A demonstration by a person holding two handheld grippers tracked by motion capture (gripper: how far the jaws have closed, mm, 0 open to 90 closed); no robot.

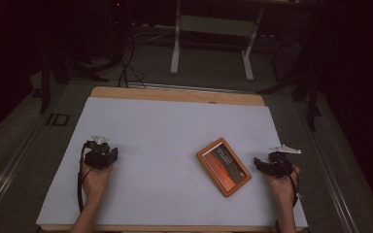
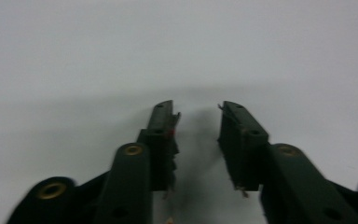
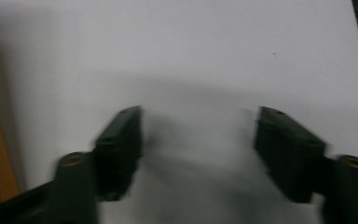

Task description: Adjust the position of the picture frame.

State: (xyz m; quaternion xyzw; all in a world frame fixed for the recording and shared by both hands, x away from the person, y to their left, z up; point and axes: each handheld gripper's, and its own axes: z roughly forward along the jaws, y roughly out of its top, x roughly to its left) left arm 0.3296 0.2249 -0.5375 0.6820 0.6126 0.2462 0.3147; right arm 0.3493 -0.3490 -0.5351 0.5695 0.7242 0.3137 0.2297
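Two open claws [image 1: 98,154] [image 1: 264,164] beside book [image 1: 223,166]

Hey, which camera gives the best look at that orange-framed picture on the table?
The high view: the orange-framed picture lies flat and whole on the white table cover, turned at an angle, just left of the right claw. The right gripper view catches an orange strip at its left edge, probably the frame. The left gripper view looks onto bare white cover.
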